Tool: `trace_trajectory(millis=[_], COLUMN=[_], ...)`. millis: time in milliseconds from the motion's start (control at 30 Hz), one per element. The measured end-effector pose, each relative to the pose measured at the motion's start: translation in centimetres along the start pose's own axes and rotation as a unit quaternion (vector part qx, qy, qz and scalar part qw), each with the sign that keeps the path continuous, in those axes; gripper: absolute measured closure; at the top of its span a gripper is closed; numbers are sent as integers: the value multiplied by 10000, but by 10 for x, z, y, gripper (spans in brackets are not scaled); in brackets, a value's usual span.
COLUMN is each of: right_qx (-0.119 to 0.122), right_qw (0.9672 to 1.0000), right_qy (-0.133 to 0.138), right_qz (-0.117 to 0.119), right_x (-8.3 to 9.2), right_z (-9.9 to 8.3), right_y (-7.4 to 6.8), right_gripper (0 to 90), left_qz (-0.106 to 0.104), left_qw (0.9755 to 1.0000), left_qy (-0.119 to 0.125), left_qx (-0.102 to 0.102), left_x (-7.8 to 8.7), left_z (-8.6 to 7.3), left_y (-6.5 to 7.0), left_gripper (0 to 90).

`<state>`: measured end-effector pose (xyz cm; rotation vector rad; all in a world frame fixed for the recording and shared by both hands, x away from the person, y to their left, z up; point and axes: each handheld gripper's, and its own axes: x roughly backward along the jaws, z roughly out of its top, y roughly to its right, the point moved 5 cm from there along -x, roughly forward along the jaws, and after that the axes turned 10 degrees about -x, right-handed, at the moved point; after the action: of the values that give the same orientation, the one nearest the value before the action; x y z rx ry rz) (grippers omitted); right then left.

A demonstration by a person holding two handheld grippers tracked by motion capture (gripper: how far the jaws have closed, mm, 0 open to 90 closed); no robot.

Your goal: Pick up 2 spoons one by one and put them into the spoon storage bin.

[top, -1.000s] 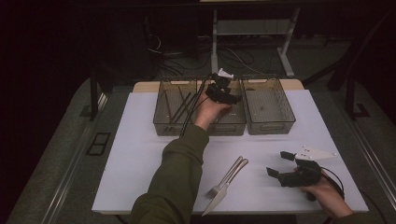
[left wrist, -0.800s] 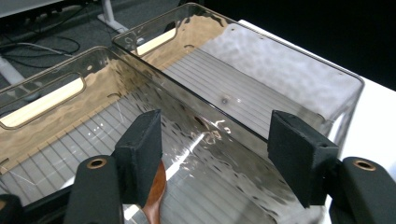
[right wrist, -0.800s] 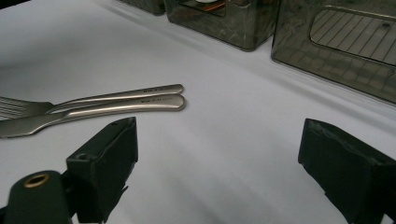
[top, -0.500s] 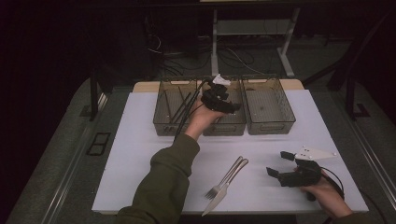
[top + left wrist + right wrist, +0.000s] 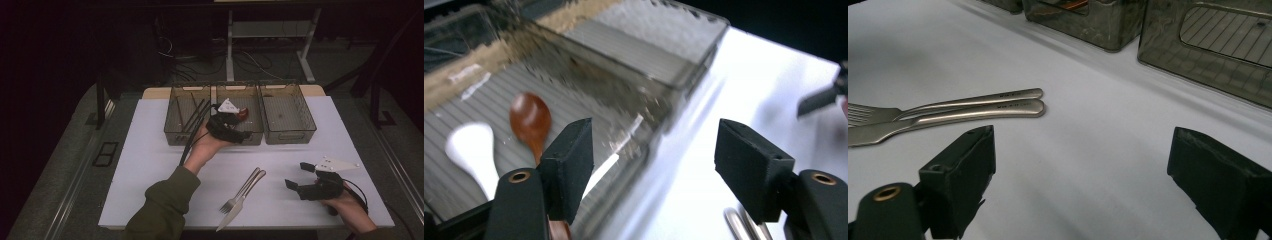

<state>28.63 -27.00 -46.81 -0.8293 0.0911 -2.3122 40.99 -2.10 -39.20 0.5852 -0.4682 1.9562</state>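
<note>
A: Where is the left hand-held gripper (image 5: pixel 243 123) sitting?

B: It is hovering over the middle bin (image 5: pixel 252 101), forearm reaching forward, jaws spread and empty. A brown spoon (image 5: pixel 530 120) and a white spoon (image 5: pixel 474 152) are lying in that bin.

A: And the right hand-held gripper (image 5: pixel 298 176)?

B: It is resting low by the tabletop's (image 5: pixel 150 165) near right edge, jaws released, nothing between them. The fork (image 5: pixel 243 189) and knife (image 5: pixel 240 202) are lying side by side, just to its left.

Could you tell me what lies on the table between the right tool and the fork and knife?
Nothing: in the right gripper view, only bare white tabletop separates the open right tool from the fork and knife.
</note>
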Motion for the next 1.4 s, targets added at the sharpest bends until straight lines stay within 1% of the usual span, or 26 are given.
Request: trace_trajectory(millis=[100, 167, 200, 267, 333, 367, 400, 500, 600, 667, 767, 833, 967, 1000, 1100, 1267, 1367, 1400], right_qx=[-7, -4, -6, -10, -24, -69, -43, -28, -27, 0, -37, -29, -20, -19, -29, -36, -41, -36], right_qw=[10000, 10000, 10000, 10000, 10000, 10000, 10000, 10000, 10000, 10000, 10000, 10000, 10000, 10000, 10000, 10000, 10000, 10000], right_qy=[-1, -3, -5, -3, -2, -17, 1, 9, 10, 4, 17, 12, 9, 8, 3, 5, 5, 8], right_qz=[-19, -26, -27, -33, -32, -22, -32, -43, -51, -42, -59, -59, -65, -70, -73, -75, -78, -79], right_x=[0, 0, 0, 0, -1, 0, -1, -1, 0, 0, 0, 0, 0, 0, 0, 0, 0, 0], right_z=[0, 0, 0, 0, 0, -1, 0, 0, 0, 0, 0, 0, 0, 0, 0, 0, -1, 0], right_y=[0, 0, 0, 0, 0, -1, 0, 0, 0, 1, 1, 1, 1, 1, 1, 1, 1, 1], right_gripper=[116, 116, 116, 116, 116, 116, 116, 116, 116, 116, 116, 116, 116, 116, 116, 116, 116, 116], left_qz=[-50, -95, -135, -192, -249, -265, -295, -431, -510, -577, -676, -744, -876, -921, -1044, -1216, -1293, -1318], left_qw=[10000, 9999, 9999, 9998, 9996, 9996, 9995, 9990, 9986, 9982, 9975, 9971, 9958, 9954, 9940, 9917, 9905, 9902], left_qy=[4, -72, -44, -61, -88, -86, -65, -142, -147, -162, -179, -173, -242, -257, -319, -413, -472, -470], left_qx=[-6, -36, 23, 40, 39, 42, 56, 45, 27, 17, -25, -39, -92, -73, -89, -48, -61, -33], left_x=[4, 7, 8, 11, 13, 14, 14, 17, 20, 24, 30, 33, 36, 36, 39, 42, 45, 46], left_z=[-9, -15, -18, -25, -31, -33, -36, -44, -50, -54, -60, -63, -70, -73, -80, -93, -100, -101], left_y=[9, 14, 18, 23, 30, 32, 35, 45, 54, 61, 69, 76, 89, 94, 102, 115, 123, 126], left_gripper=[363, 395, 416, 457, 511, 539, 566, 647, 739, 803, 884, 885, 885, 885, 885, 885, 885, 885])
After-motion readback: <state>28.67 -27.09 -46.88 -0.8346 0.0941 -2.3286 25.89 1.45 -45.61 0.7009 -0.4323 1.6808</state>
